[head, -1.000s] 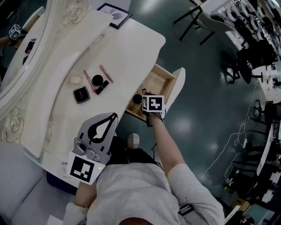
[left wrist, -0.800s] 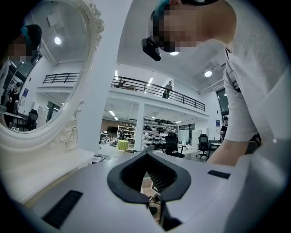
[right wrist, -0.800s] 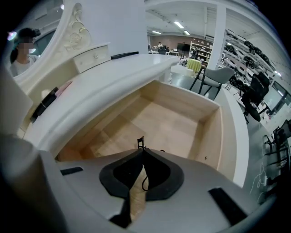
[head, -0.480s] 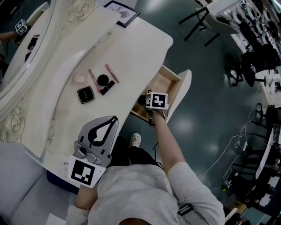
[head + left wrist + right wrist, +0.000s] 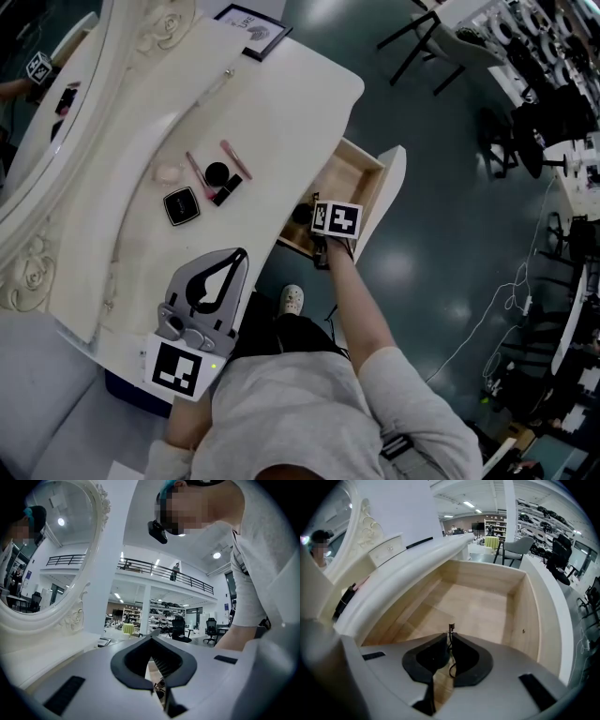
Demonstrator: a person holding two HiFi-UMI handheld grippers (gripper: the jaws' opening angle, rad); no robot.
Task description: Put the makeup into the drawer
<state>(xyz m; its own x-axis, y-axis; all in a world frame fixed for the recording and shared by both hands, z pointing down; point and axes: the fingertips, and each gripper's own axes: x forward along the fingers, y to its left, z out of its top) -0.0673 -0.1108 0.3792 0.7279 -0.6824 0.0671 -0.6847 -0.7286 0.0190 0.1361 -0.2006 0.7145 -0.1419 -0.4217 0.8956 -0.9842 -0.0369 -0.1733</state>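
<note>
I can read no words or numbers anywhere. The framed card (image 5: pixel 251 26) at the far end of my counter (image 5: pixel 281 103) carries dark print, too small to make out. The cubes on my left tool (image 5: pixel 242 255) and right tool (image 5: pixel 450 633) show only black-and-white square patterns.

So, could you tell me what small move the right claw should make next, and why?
Probably open the right claw. It is shut on a thin dark item and hangs over the bare wooden floor of the open drawer, so letting go should land the item inside. More makeup, like the compact, waits on the tabletop.
</note>
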